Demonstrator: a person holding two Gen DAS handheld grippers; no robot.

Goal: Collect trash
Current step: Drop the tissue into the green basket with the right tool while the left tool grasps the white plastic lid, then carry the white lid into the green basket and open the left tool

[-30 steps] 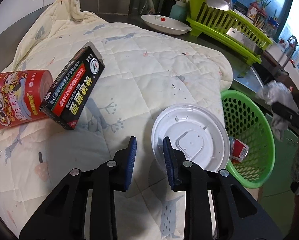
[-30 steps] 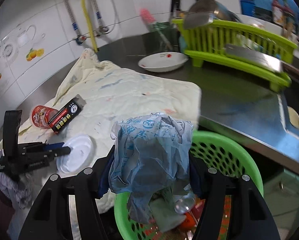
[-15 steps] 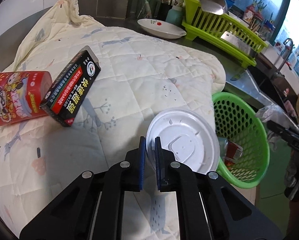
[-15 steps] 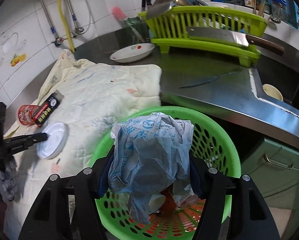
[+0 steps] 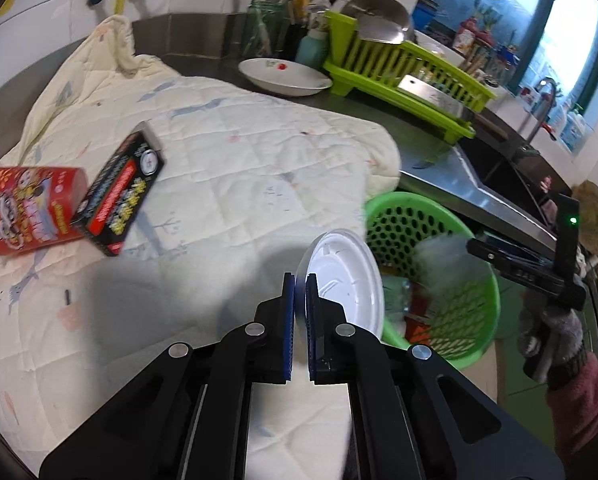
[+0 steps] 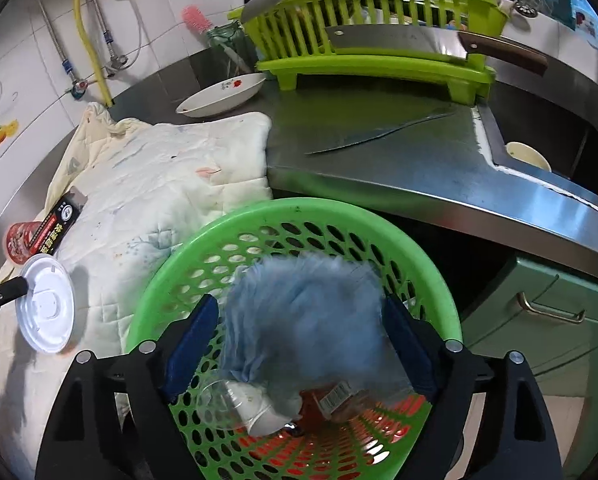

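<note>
Left gripper is clamped on the rim of a white plastic lid, held tilted on edge above the quilted cloth and just beside the green basket. Right gripper hangs over that basket, its jaws having just been opening; the pads stand clear of a crumpled blue plastic bag, blurred between them and apparently dropping onto the cups and wrappers inside. Judging from this, the light bag could drift or catch on the rim and spill onto the floor, and the thin lid, pinched only at its edge, could slip or swing as it is carried across. Both grippers crowd the same basket opening, so they might bump. Well apart on the cloth lie a red cup and a black box leaning on it, not yet collected. Beyond sit a white dish, a green dish rack holding a cleaver, and a knife on the steel counter
</note>
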